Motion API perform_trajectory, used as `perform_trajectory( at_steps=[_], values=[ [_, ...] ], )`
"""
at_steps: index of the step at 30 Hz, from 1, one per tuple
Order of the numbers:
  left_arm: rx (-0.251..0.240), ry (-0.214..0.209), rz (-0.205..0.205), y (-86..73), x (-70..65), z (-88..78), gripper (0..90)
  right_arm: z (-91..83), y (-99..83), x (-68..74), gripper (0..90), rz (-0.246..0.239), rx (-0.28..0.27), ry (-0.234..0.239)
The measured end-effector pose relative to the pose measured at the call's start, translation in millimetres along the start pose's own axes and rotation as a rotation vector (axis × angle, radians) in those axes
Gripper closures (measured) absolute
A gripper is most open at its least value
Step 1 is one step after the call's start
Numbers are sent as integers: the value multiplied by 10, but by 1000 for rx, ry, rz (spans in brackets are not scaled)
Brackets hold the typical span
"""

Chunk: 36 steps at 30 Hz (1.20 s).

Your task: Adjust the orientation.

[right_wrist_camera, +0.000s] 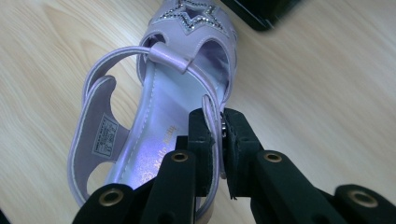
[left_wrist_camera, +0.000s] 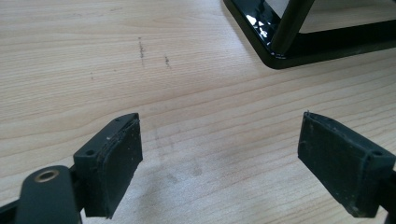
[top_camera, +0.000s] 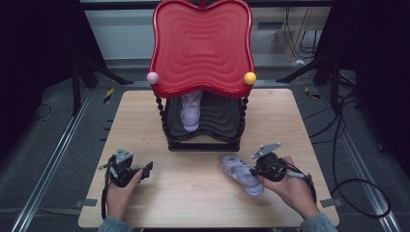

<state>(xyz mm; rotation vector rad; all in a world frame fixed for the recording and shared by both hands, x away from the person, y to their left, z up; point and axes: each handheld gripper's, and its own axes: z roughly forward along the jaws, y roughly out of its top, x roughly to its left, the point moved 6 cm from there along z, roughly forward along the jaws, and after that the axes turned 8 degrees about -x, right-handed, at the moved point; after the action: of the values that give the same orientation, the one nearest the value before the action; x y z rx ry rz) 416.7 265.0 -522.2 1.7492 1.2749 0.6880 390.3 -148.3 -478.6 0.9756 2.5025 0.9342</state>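
Observation:
A lilac sandal (top_camera: 240, 173) with a star on its toe lies on the wooden table (top_camera: 193, 193) in front of the shoe rack. My right gripper (top_camera: 256, 170) is shut on the sandal's (right_wrist_camera: 177, 93) side strap; its jaws pinch the strap (right_wrist_camera: 212, 112) between them in the right gripper view. A second lilac sandal (top_camera: 190, 112) stands on the rack's black lower shelf (top_camera: 217, 118). My left gripper (top_camera: 145, 169) rests at the table's front left, open, with bare wood between its pads (left_wrist_camera: 116, 158).
The two-tier rack has a red wavy top tray (top_camera: 202, 43) with a pink ball (top_camera: 153, 77) and a yellow ball (top_camera: 250, 78) at its front corners. Its black base corner (left_wrist_camera: 280, 51) lies ahead of the left gripper. Cables run along the floor at right.

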Motion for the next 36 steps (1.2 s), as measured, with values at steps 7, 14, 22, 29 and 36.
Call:
perform_trajectory(
  at_steps=[7,14,22,29,36],
  values=[
    [-5,3,-5,4,26,-12,132,234,87,-15,821,-64,41,35],
    [3,3,-2,-5,15,-2,132,307,-24,-143,810,-67,102,45],
    [12,-3,0,-18,2,15,126,175,1,-152,629,-32,100,21],
    [9,-3,2,-13,0,16,125,-110,107,-9,572,-55,86,-8],
    [14,-7,-3,-14,-7,17,123,-108,74,252,585,-61,113,36]
  ],
)
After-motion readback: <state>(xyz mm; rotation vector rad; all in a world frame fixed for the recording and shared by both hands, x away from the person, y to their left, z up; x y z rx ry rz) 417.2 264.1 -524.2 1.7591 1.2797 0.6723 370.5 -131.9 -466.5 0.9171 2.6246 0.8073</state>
